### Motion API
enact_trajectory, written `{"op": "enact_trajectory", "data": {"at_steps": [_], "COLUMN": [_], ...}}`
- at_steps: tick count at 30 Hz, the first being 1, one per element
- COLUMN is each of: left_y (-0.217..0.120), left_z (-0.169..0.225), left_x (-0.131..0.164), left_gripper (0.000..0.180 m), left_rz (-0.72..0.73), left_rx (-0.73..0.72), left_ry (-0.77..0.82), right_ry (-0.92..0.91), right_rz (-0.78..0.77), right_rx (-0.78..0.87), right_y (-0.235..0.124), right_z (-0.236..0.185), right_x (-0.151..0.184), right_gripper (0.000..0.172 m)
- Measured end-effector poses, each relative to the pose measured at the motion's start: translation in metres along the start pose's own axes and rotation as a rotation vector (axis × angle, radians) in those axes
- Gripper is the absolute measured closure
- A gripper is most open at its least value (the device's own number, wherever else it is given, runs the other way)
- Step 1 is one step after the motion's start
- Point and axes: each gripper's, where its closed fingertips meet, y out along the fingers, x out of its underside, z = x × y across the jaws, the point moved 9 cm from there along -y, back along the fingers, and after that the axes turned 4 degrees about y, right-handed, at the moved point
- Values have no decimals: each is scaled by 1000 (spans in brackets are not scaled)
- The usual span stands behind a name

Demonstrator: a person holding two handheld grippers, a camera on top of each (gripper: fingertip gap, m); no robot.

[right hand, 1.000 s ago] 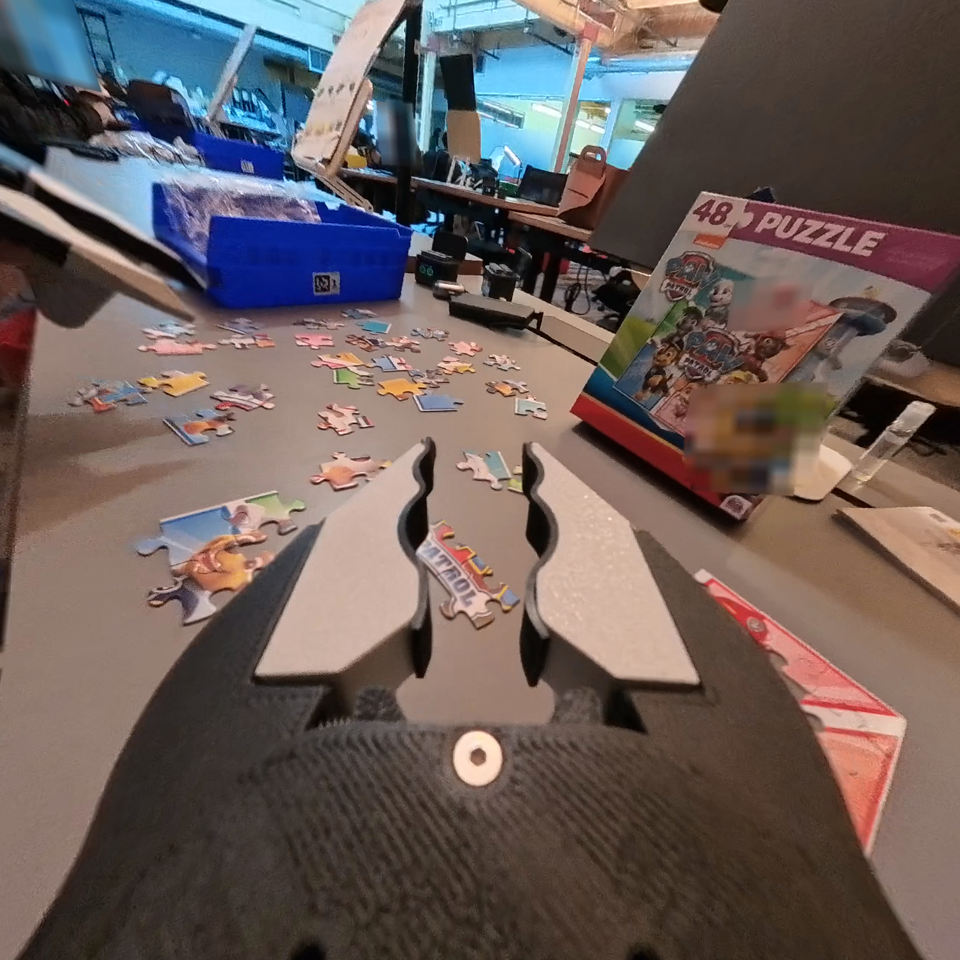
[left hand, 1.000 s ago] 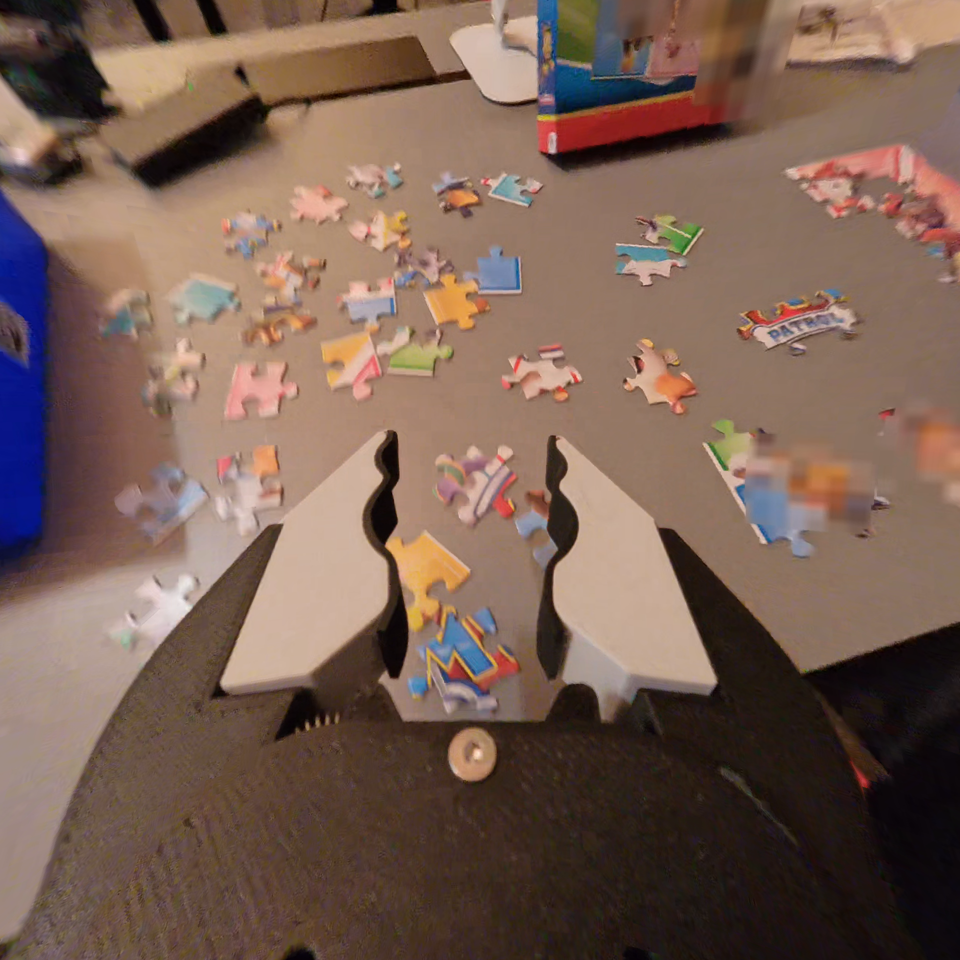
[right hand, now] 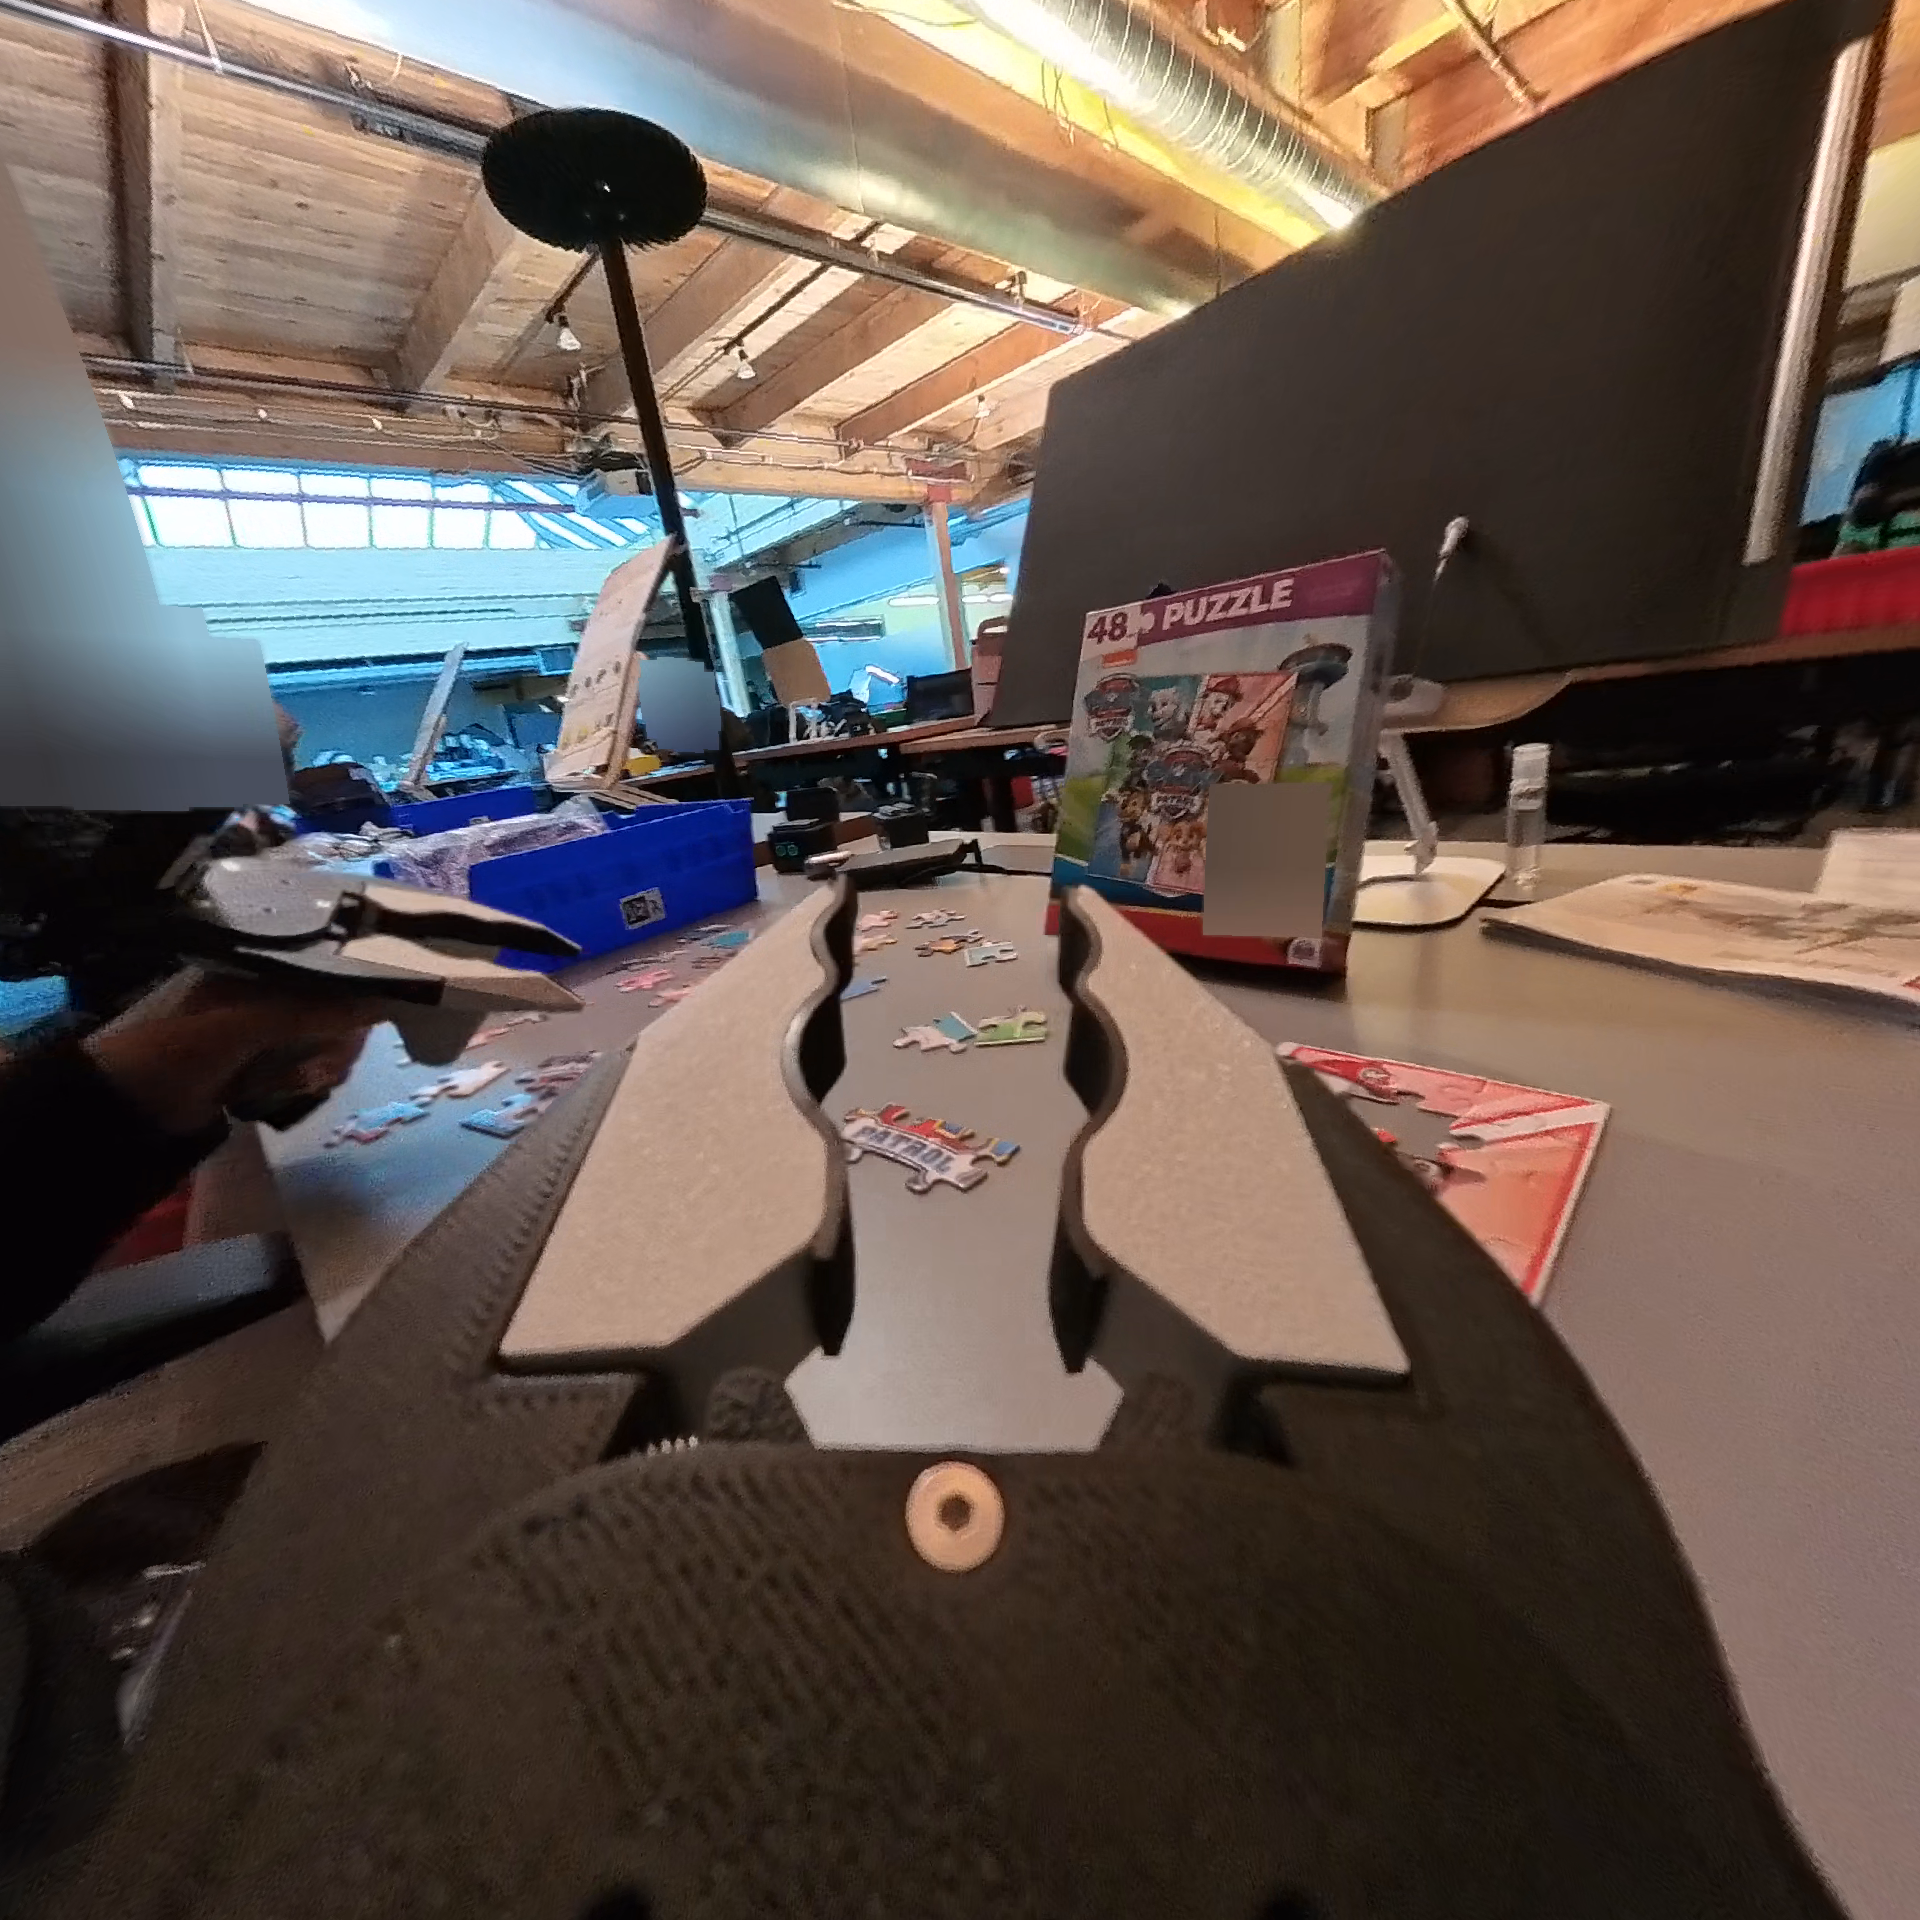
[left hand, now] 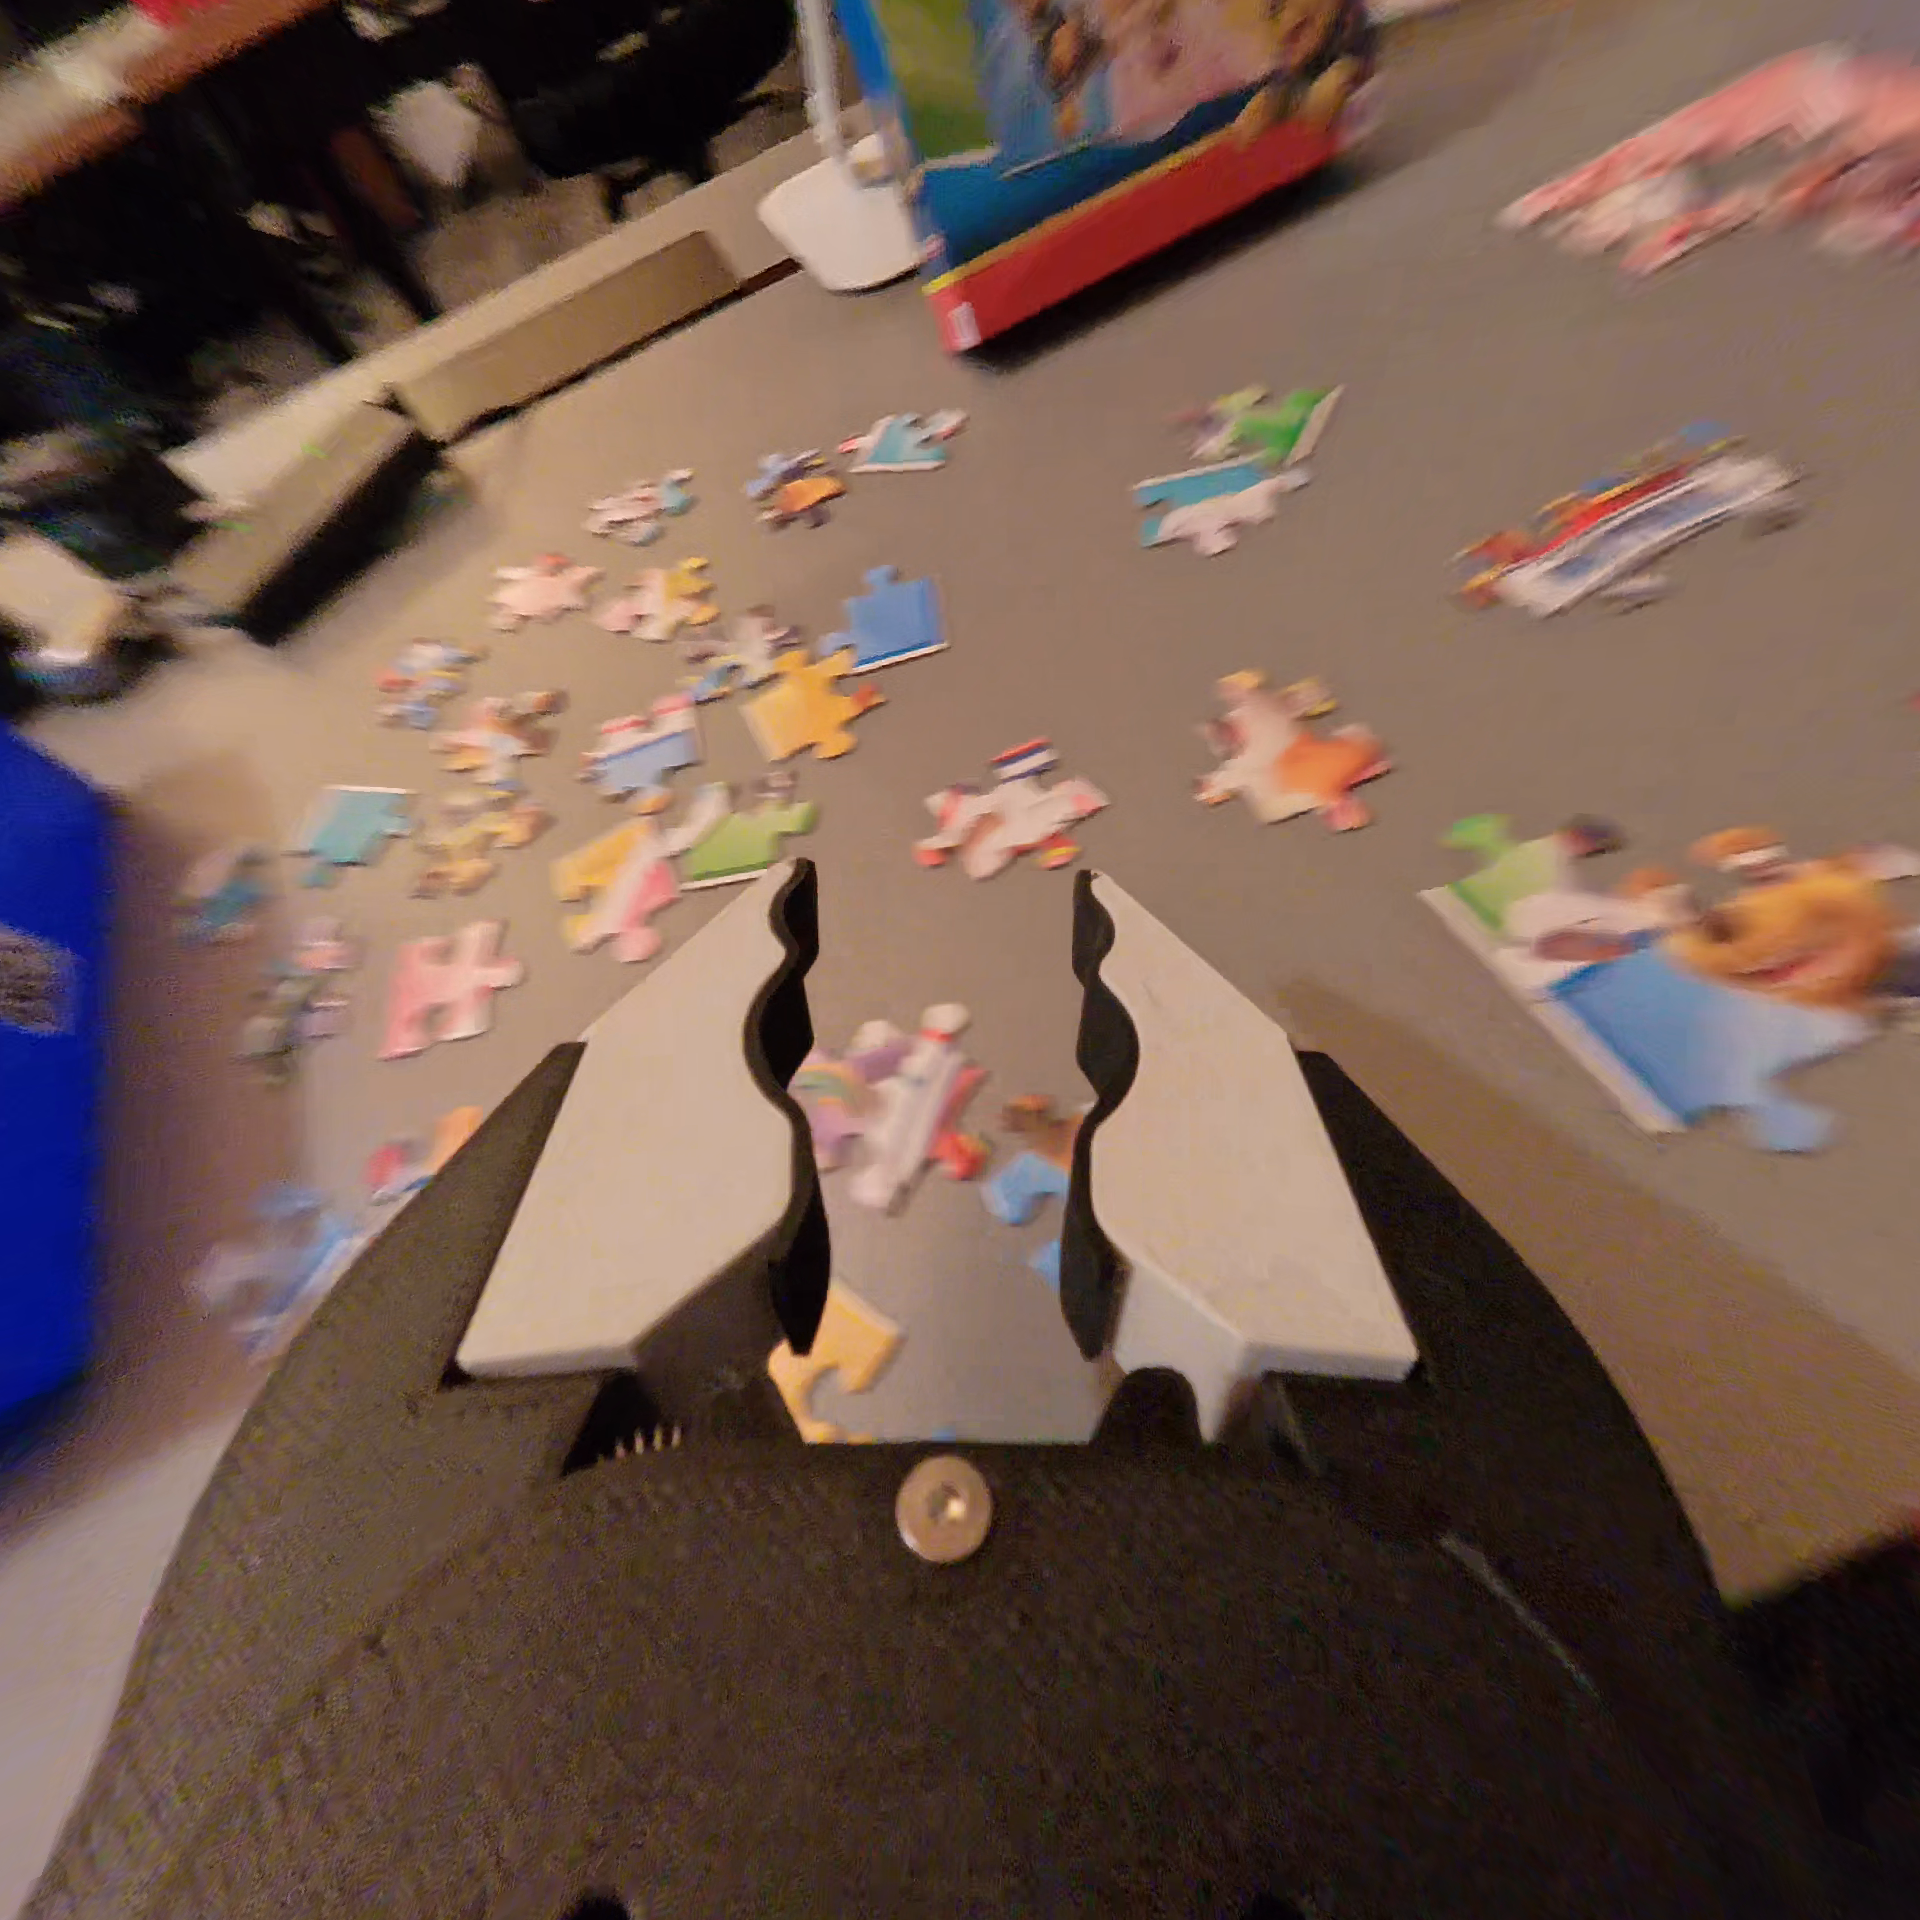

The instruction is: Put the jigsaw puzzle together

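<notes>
Puzzle pieces lie scattered flat on the grey table, none lifted. Left gripper hangs above them, fingers well apart with nothing between the pads; a multicoloured piece and a yellow piece lie on the table below the gap. Right gripper is low over the table, fingers likewise apart and gripping nothing; a joined banner piece lies on the table beneath its gap. Puzzle box stands upright ahead; blue bin stands at left, beyond the pieces.
</notes>
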Motion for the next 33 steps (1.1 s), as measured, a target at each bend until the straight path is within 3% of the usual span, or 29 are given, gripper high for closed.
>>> {"op": "enact_trajectory", "data": {"at_steps": [3, 8, 10, 14, 21, 33], "left_y": [0, -11, -15, -30, -37, -48], "left_z": [-31, -71, -78, -85, -83, -64], "left_x": [5, 15, 19, 23, 37, 59], "left_gripper": [134, 137, 143, 145, 143, 127], "left_rz": [-16, 114, 178, 264, 170, -28], "left_rx": [-83, -4, 26, -44, -117, -106], "left_ry": [-37, -371, -430, -431, -389, -372], "right_ry": [-47, -53, -43, -81, -117, 16], "right_rz": [-1, -29, -77, -163, -278, -200], "right_rx": [23, 38, 37, 53, 89, 89], "right_y": [-5, -2, 3, 13, 29, 25], "right_z": [-5, -5, -4, -6, -2, 15], "right_x": [1, 2, 4, 10, 17, 10], "right_gripper": [134, 134, 131, 127, 124, 121]}}
